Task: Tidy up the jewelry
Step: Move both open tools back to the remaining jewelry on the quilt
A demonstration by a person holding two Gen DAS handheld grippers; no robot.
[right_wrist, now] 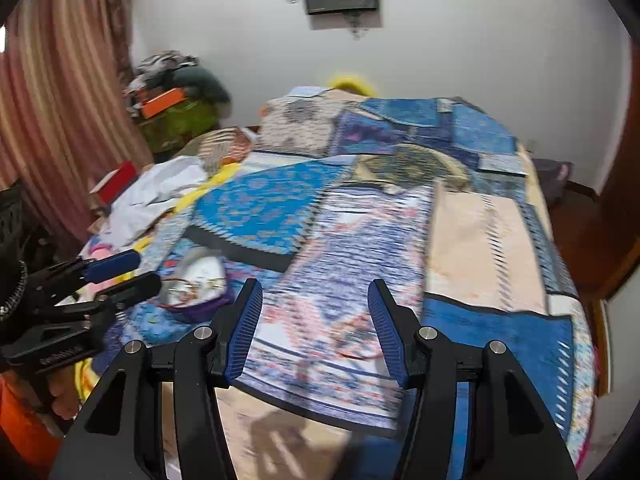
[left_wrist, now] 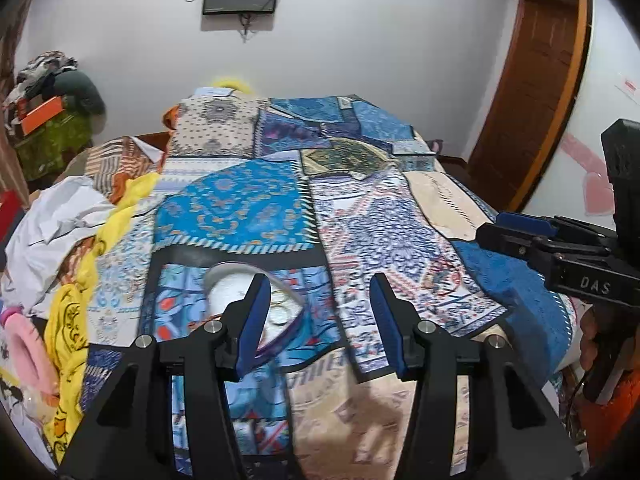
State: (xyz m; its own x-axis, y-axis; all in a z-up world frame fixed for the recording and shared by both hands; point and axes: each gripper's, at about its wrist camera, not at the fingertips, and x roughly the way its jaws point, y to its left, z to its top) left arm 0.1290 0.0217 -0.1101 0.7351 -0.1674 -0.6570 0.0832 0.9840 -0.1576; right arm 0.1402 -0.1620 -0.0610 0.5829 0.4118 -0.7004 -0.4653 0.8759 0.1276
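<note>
An open purple jewelry box (left_wrist: 240,292) with a white lining lies on the patterned bedspread. Thin gold and red rings or bangles (left_wrist: 280,308) lie in it. My left gripper (left_wrist: 316,320) is open and empty, its left finger just in front of the box. In the right wrist view the box (right_wrist: 200,284) sits left of centre with the jewelry (right_wrist: 192,286) inside, and the left gripper (right_wrist: 120,276) reaches toward it from the left. My right gripper (right_wrist: 316,328) is open and empty above the bedspread; it also shows in the left wrist view (left_wrist: 520,232). That view is motion-blurred.
The bedspread (left_wrist: 360,200) covers the whole bed. A yellow cloth (left_wrist: 72,320) and white cloth (left_wrist: 52,220) lie along the left side. A clutter pile with an orange box (left_wrist: 40,116) stands at the back left. A wooden door (left_wrist: 532,80) is at the right.
</note>
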